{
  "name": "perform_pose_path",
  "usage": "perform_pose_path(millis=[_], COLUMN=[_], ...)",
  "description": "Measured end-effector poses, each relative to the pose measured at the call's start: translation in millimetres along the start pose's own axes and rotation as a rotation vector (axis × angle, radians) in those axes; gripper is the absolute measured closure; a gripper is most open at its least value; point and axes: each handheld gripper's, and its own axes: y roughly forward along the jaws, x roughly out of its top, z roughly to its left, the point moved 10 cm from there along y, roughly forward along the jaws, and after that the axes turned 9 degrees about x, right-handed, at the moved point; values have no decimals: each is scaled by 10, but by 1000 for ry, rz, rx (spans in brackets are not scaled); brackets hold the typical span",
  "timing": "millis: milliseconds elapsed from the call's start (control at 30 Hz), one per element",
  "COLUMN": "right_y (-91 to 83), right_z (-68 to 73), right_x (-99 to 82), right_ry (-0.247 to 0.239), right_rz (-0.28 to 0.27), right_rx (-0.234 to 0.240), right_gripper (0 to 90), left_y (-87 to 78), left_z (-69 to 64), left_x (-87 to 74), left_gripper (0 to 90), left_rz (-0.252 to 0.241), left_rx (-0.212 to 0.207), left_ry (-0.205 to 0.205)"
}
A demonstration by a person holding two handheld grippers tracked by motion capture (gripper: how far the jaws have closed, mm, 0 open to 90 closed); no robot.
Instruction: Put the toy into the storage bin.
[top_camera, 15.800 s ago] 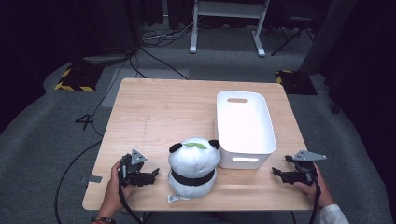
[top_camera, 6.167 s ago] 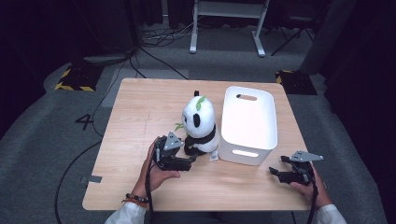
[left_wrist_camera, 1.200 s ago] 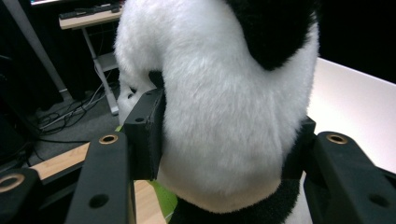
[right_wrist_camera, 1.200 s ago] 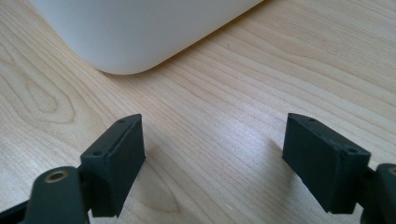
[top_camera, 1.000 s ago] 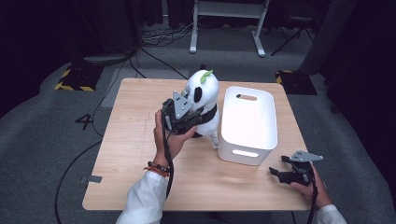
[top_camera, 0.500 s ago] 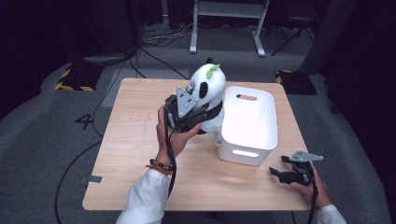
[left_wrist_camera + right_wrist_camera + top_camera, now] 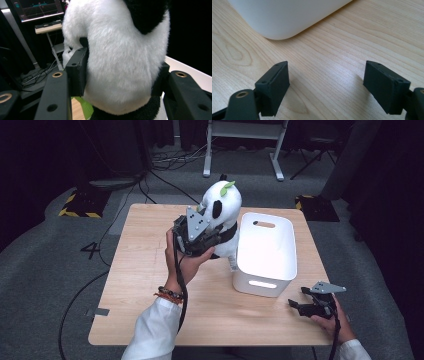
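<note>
— So, how many toys are there, and where?

— One plush panda (image 7: 221, 207), white with black ears and a green leaf on its head. It is held up above the wooden table (image 7: 145, 270), at the far side, just left of the one white bin (image 7: 266, 251), with its lower body close against the bin's left wall.

— And grippers?

— Two. The left gripper (image 7: 200, 236) is raised with the panda; the right gripper (image 7: 306, 305) sits low at the table's near right corner, just beside the bin's near end and apart from it.

— Anything around the table?

— Grey carpet with black cables running over it, a white metal stand behind the far edge, and a yellow-and-black striped block on the floor at the far left. In the left gripper view a monitor (image 7: 37, 8) glows beyond the panda.

— Does anything block the panda?

— In the high view the left gripper and the hand (image 7: 187, 262) holding it cover the toy's lower left side.

— How do the left jaws stand?

— Clamped on the panda's white body, one black pad pressed into the fur on each side, held apart by the toy's width.

— And the right?

— Spread wide, with nothing between them but bare wood; the bin's rounded white corner (image 7: 277, 17) lies just ahead.
</note>
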Motion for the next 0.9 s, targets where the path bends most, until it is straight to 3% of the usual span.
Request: perform_pose_path(millis=[300, 900], right_y=[1, -1], right_z=[0, 1], right_x=[0, -1], right_ry=[0, 0], right_rz=[-1, -1], right_rx=[-1, 0], right_gripper=[204, 205], left_y=[-26, 105], left_z=[-143, -631], left_x=[166, 280], left_gripper=[450, 446], left_rz=[-38, -67], left_rx=[-40, -141], left_ry=[-12, -11])
